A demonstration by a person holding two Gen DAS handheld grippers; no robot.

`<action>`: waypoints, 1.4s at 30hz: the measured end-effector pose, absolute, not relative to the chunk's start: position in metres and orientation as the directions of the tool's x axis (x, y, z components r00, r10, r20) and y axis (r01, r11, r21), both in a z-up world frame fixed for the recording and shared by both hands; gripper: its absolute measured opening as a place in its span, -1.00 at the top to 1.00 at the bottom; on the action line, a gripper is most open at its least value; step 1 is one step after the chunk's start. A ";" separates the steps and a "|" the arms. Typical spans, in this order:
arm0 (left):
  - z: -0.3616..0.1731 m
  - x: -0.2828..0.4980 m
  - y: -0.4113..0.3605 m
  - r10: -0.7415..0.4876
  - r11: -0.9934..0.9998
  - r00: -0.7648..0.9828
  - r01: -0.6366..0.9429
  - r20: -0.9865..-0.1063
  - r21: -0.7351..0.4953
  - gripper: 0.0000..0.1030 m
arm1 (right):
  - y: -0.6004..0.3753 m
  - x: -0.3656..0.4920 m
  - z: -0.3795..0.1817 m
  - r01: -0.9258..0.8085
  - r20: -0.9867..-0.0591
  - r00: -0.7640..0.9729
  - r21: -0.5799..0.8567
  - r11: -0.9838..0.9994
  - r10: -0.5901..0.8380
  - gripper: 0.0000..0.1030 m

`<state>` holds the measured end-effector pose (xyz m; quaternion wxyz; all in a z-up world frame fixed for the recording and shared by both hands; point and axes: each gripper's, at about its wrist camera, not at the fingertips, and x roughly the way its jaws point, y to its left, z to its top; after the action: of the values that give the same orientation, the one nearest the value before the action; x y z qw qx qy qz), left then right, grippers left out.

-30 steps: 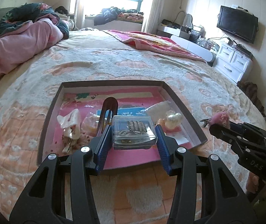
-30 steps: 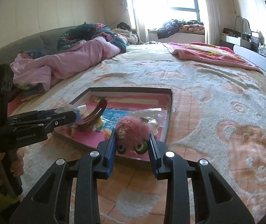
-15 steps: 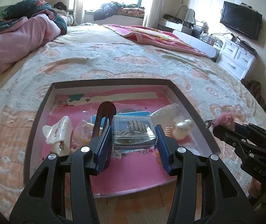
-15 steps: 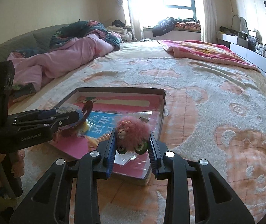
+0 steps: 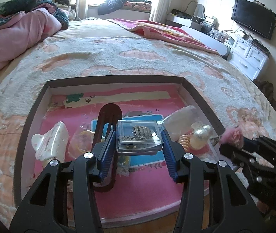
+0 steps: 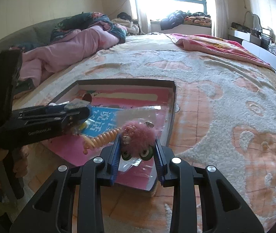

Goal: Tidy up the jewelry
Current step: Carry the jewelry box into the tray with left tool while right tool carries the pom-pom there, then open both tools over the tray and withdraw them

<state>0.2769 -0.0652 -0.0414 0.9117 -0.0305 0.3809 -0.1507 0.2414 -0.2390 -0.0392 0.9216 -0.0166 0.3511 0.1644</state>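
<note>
My left gripper (image 5: 139, 141) is shut on a clear plastic jewelry box (image 5: 138, 137) with a sparkly piece inside, held above the pink-floored tray (image 5: 116, 79). My right gripper (image 6: 138, 145) is shut on a fluffy pink hair ornament (image 6: 138, 134) with green googly eyes, over the tray's near right corner (image 6: 172, 97). In the tray lie a white claw clip (image 5: 50, 143), a dark brown hair clip (image 5: 109, 116), an orange spiral hair tie (image 6: 101, 137), a pearl-like ornament (image 5: 201, 136) and clear bags (image 5: 180, 118).
The tray sits on a fuzzy peach and cream bedspread (image 5: 138, 48). A pink duvet (image 5: 17, 33) is piled at the far left. A white dresser (image 5: 248, 56) and a wall TV (image 5: 254, 17) stand at the right.
Both grippers have moved forward over the tray with their loads. The tray looms larger and closer in both views.
</note>
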 end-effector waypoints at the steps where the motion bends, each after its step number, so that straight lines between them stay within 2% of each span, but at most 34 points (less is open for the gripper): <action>1: -0.042 0.278 -0.066 -0.297 0.953 0.663 0.251 -0.688 -0.169 0.25 | -0.237 0.241 -0.041 -0.320 -0.657 0.695 0.083 0.944 0.293 0.42; 20: -0.048 0.289 -0.071 -0.303 0.950 0.645 0.261 -0.702 -0.170 0.25 | -0.221 0.237 -0.050 -0.363 -0.704 0.638 0.083 0.928 0.313 0.36; 31: -0.044 0.283 -0.072 -0.298 0.952 0.652 0.256 -0.698 -0.168 0.23 | -0.230 0.226 -0.043 -0.329 -0.689 0.657 0.102 0.939 0.305 -0.07; 42: -0.021 0.260 -0.064 -0.280 0.959 0.692 0.233 -0.665 -0.162 -0.19 | -0.247 0.208 -0.020 -0.282 -0.640 0.716 0.101 0.954 0.280 -0.36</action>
<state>0.2596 -0.0639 -0.0215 0.9192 -0.0322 0.3668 -0.1396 0.2078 -0.2467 -0.0197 0.9262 -0.0018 0.3450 0.1518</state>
